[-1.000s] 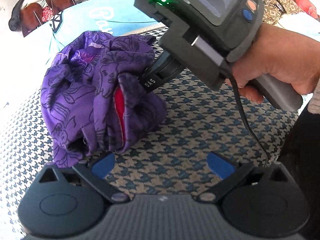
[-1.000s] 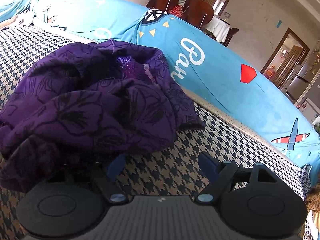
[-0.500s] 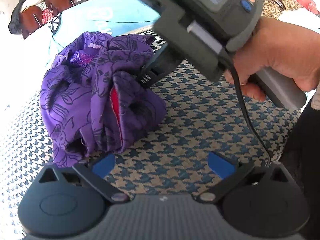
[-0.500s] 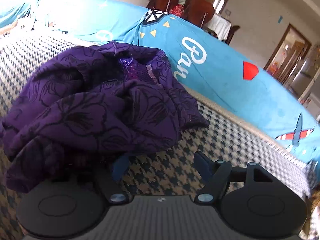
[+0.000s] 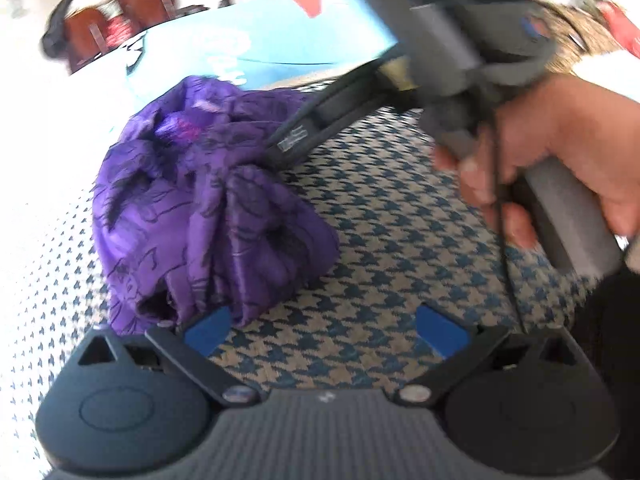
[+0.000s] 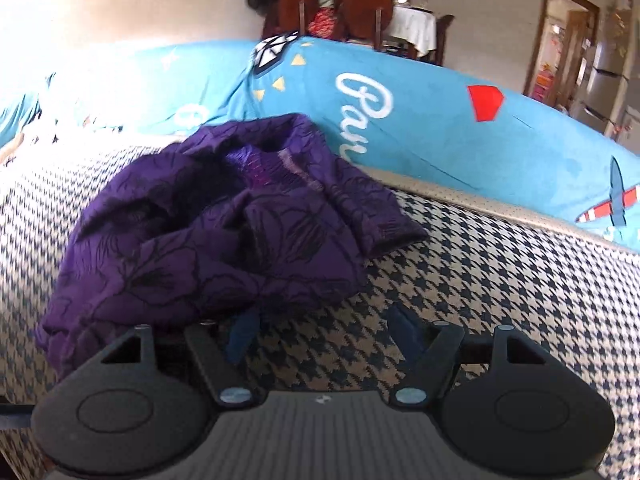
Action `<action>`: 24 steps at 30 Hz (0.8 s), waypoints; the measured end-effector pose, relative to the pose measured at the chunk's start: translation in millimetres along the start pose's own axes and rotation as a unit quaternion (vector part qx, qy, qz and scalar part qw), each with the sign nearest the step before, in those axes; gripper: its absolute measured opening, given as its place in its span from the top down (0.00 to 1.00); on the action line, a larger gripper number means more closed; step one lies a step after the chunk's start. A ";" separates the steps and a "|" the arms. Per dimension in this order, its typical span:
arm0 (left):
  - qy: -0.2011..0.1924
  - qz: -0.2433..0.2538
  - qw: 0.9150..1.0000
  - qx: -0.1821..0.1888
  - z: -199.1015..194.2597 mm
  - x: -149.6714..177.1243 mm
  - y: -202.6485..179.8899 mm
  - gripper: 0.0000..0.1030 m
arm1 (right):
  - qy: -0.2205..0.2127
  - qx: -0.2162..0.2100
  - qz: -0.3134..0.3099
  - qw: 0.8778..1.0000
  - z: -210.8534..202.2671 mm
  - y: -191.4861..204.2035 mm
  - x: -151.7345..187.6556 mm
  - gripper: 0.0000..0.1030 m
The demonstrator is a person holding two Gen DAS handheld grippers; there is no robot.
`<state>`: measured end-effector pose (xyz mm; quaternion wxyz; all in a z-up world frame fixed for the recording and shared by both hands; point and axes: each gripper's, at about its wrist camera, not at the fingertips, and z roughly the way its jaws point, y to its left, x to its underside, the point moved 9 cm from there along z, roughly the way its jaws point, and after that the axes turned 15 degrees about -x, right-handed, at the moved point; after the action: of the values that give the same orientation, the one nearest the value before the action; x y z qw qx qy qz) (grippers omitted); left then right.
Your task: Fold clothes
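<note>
A crumpled purple garment with a dark flower print (image 5: 208, 216) (image 6: 224, 232) lies on a houndstooth cover (image 5: 392, 240). My left gripper (image 5: 324, 330) is open just in front of it, and its left pad (image 5: 208, 328) touches the cloth's near edge. A hand holds my right gripper (image 6: 324, 334) on the right side of the left wrist view. One of its fingers (image 5: 296, 140) rests against the top of the heap. In the right wrist view its jaws stand apart with only the houndstooth cover between them. The garment's hem lies over the left pad (image 6: 242, 336).
Behind the houndstooth cover (image 6: 500, 280) runs a bright blue printed sheet (image 6: 420, 120). Farther back are wooden chairs (image 6: 340, 12) piled with clothes, a doorway (image 6: 560, 40) and a fridge (image 6: 608, 80). The person's dark clothing (image 5: 616, 340) is at the right edge.
My right gripper rolled, drew back and rose slightly, so the garment now sits farther from it. The cloth shifted and its red lining no longer shows. My left gripper stayed put.
</note>
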<state>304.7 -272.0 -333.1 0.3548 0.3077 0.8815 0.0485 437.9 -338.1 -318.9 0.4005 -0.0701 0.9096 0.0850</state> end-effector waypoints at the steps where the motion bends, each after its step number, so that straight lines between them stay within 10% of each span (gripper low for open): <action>1: 0.003 -0.010 1.000 -0.006 0.6 -0.2 2.2 0.00 | -0.005 -0.004 0.012 1.000 -3.0 -2.9 -0.8 0.30; 11: 0.012 -0.083 0.995 -0.062 -9.3 -0.8 26.5 0.00 | -0.037 -0.033 0.141 0.989 -38.5 -33.7 7.6 0.24; 24: 0.048 -0.164 0.981 -0.089 -20.5 17.6 44.4 0.00 | -0.060 -0.061 0.136 0.987 -63.6 -11.1 17.6 0.16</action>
<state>304.0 -223.4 -314.9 0.3408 0.1233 0.9284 0.0824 382.8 -363.3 -290.8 0.4339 0.0350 0.8783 0.1975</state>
